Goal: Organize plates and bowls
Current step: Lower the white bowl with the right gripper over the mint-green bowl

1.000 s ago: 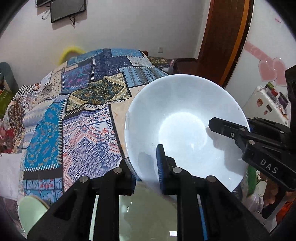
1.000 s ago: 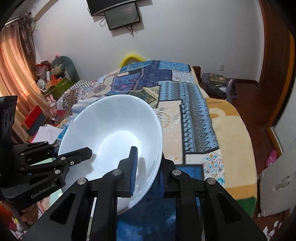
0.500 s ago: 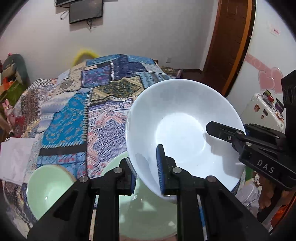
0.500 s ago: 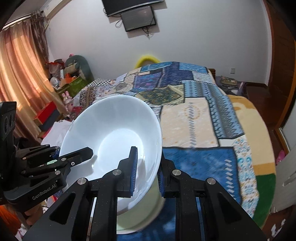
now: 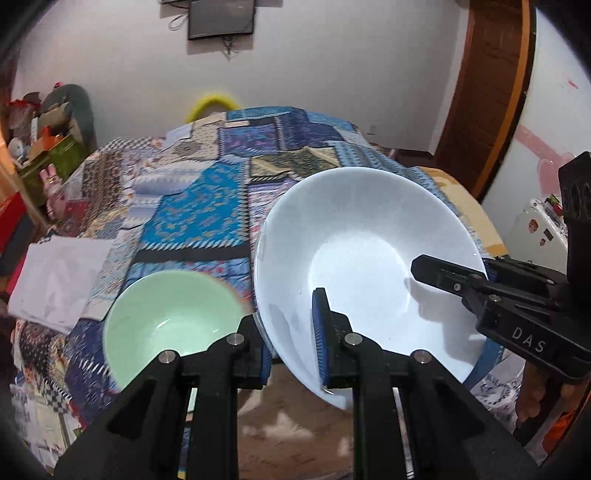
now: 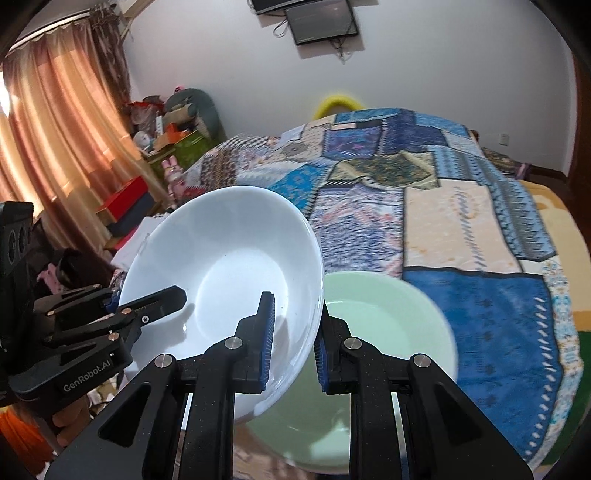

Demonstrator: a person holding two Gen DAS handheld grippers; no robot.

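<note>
White bowl [image 5: 354, 258]: held tilted in the air above the bed, gripped on two sides of its rim; hollow faces both cameras.
Left gripper [image 5: 290, 341]: jaws closed down on the bowl's rim at about 7 o'clock of the bowl in the left wrist view, one blue pad inside, one outside.
Right gripper [image 6: 293, 341]: clamped tight on the rim at about 5 o'clock of the bowl in its own view, one pad on each face; in the left wrist view it enters from 3 o'clock.
Green bowl [image 5: 170, 317]: smaller, upright on the bedspread, at 9 o'clock of the white bowl, blurred.
Green plate or large bowl [image 6: 391, 332]: pale green, lying beneath the white bowl's lower edge; contact cannot be told.
Patchwork bedspread [image 6: 461, 221]: blue and cream, covers the bed.
Wall screen [image 5: 221, 18]: at 12 o'clock.
</note>
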